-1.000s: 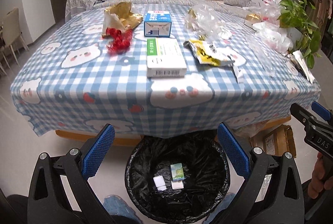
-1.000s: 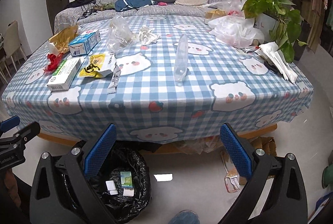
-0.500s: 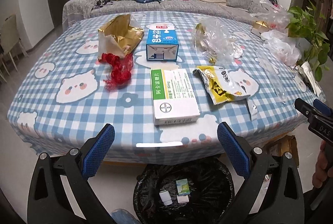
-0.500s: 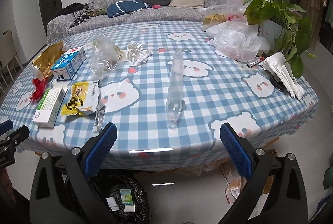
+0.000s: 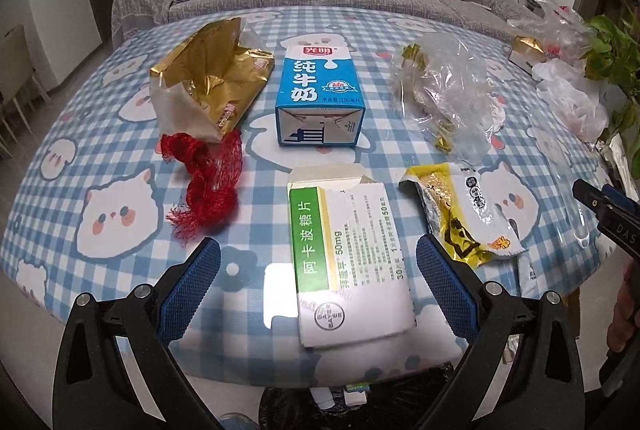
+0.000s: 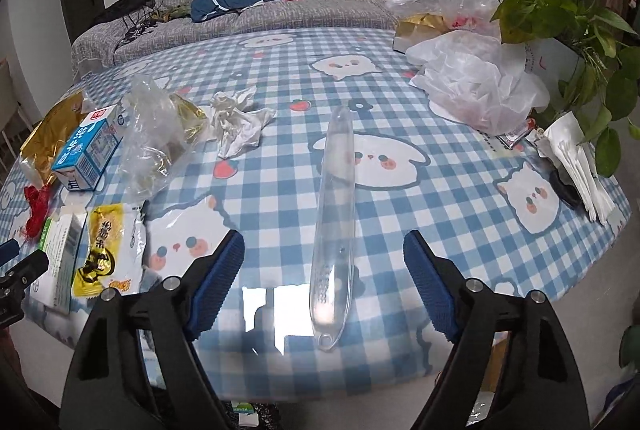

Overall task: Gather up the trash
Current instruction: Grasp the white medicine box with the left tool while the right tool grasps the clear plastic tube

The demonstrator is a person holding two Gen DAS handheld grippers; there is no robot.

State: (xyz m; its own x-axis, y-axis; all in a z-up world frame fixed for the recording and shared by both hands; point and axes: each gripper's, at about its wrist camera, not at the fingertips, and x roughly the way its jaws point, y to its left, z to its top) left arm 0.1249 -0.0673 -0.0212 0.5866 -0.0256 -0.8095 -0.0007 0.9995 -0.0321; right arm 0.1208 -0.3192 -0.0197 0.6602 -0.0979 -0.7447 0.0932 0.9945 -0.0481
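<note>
Hovering with left gripper (image 5: 318,282) gaping around the medicine box (image 5: 348,262), right gripper (image 6: 324,282) closing over the clear tube (image 6: 334,226) untouched, so best centre both first.

on the table lay one milk carton (image 5: 319,96), one medicine box (image 5: 352,262), one yellow wrapper (image 5: 460,214), one gold bag (image 5: 208,78), one red net (image 5: 208,182), one clear tube (image 6: 336,214).
</note>
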